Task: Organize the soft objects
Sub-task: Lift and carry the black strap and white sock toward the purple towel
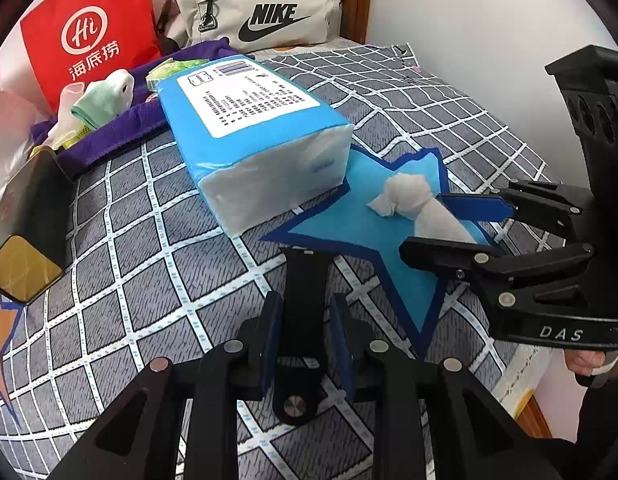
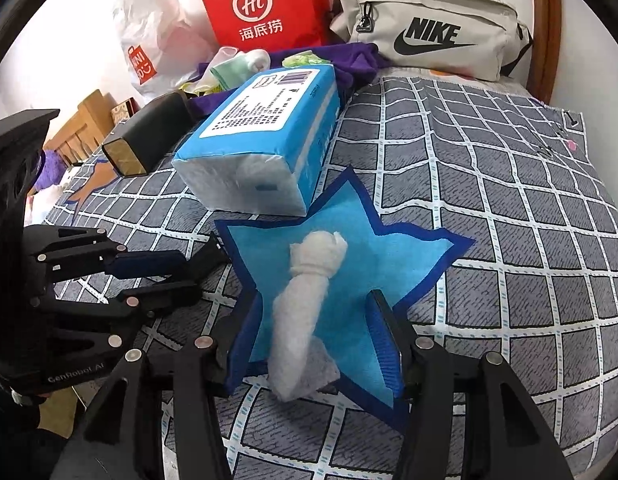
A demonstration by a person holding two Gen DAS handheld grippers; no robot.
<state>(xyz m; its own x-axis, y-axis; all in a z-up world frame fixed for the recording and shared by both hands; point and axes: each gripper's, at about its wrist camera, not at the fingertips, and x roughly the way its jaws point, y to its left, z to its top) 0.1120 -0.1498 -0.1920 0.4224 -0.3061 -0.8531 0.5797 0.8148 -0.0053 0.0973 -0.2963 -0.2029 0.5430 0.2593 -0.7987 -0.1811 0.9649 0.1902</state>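
Over the bed we're looking at a job that appears only partly done. The white rolled cloth is lying on the blue star mat, knotted end pointing up toward the tissue pack, which is sitting with one corner overlapping a tip of the star.

The right tongs are straddling the lower end of that roll, jaws standing apart, and the pads are showing clear gaps either side, so they're not gripping it. The star's near edge seems to be riding up against the inner finger.

The left tongs are hanging just beside the star's left tip, pads closed on a narrow black strip; what that piece is, I can't tell.

Up by the headboard, nothing is looking sorted: a purple cloth is bunched in a heap with a pale green cloth on top, beside a black box, and a red bag and beige bag are propped behind.

My read: one soft piece is rolled and placed, and the loose cloths are waiting for tidying.
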